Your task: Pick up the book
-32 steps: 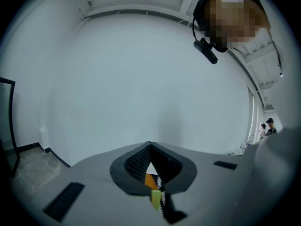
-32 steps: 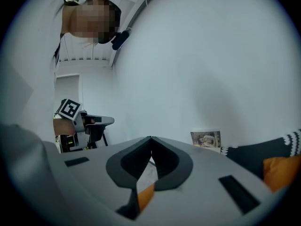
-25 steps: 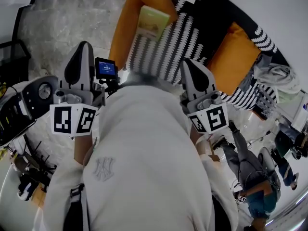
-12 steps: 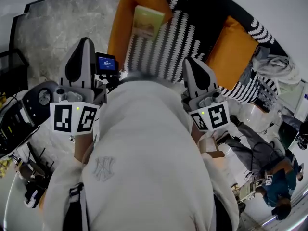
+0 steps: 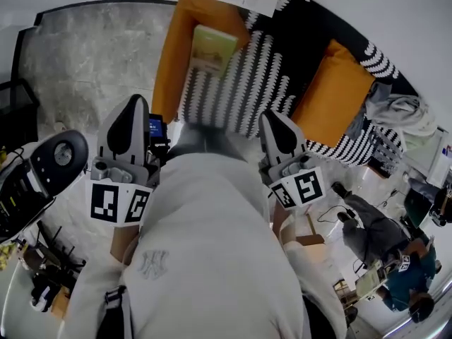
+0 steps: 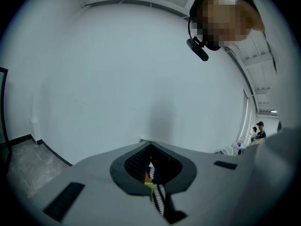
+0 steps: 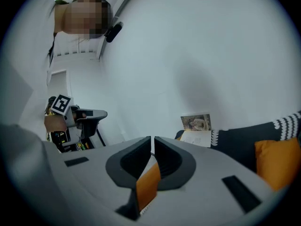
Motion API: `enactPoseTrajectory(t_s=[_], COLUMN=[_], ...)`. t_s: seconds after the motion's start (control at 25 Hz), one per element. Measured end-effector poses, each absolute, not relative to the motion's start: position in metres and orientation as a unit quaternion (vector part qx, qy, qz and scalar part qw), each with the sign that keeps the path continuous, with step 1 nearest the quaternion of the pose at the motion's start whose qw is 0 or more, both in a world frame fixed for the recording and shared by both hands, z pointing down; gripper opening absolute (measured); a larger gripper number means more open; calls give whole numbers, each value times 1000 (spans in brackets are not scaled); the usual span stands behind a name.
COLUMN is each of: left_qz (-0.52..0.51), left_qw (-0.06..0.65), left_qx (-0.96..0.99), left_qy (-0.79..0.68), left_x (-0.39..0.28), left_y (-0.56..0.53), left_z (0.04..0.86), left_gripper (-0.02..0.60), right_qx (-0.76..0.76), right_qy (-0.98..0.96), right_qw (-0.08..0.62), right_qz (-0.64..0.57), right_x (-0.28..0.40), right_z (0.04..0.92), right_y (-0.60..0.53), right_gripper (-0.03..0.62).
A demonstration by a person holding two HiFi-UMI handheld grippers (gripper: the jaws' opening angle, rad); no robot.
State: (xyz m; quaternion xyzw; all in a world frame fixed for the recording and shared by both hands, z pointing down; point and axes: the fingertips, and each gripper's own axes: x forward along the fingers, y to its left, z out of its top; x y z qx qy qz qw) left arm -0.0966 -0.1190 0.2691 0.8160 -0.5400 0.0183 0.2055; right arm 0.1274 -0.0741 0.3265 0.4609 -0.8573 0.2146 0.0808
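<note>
left tongs (image 6: pixel 150 157): clenched, with nothing in them. only a thin slit shows between the jaws.
right tongs (image 7: pixel 152 142): clenched too, and empty.
change: in the head view both tongs sit lower than a second ago, closer to the white sweater (image 5: pixel 212 246). the left tongs (image 5: pixel 131 101) now hide part of the small blue screen (image 5: pixel 156 127).
hands: the left hand (image 5: pixel 121 235) and the right hand (image 5: pixel 279 219) hold the tongs out in front, one on each side of the chest. the right tongs (image 5: pixel 272 116) and the left ones both point ahead at the sofa (image 5: pixel 311 41) and tip a little down.
book (image 5: pixel 212 48): green, lying flat on the sofa, partly on the orange cushion (image 5: pixel 173 62) and partly on the striped blanket (image 5: pixel 236 83). it is well apart from both tongs.
floor (image 5: pixel 85 55): grey, to the left of the sofa.
</note>
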Motion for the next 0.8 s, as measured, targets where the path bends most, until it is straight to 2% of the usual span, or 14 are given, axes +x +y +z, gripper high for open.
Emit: enactPoseTrajectory(t_s=[0.12,0.24,0.36,0.8], left_qz=[34,50,65,105], left_qw=[227,248,262,307], left_qx=[816,817,815,774], left_qy=[-530,-519,-513,-543], left_x=[-85,-73,-66,-69], left_y=[-113,-104,-101,-110], left_z=[286,304,320,368], left_gripper=[9,9,9,9], right_qx=[453,442,431,350], right_qy=[-857,-860,-862,-875], right_qw=[96,107,123,213], right_qz=[225,233,236,259], right_x=[132,133,135,136], right_z=[345,367,402,585], right_y=[-87,-108,-137,-265], right_gripper=[25,98,140,236])
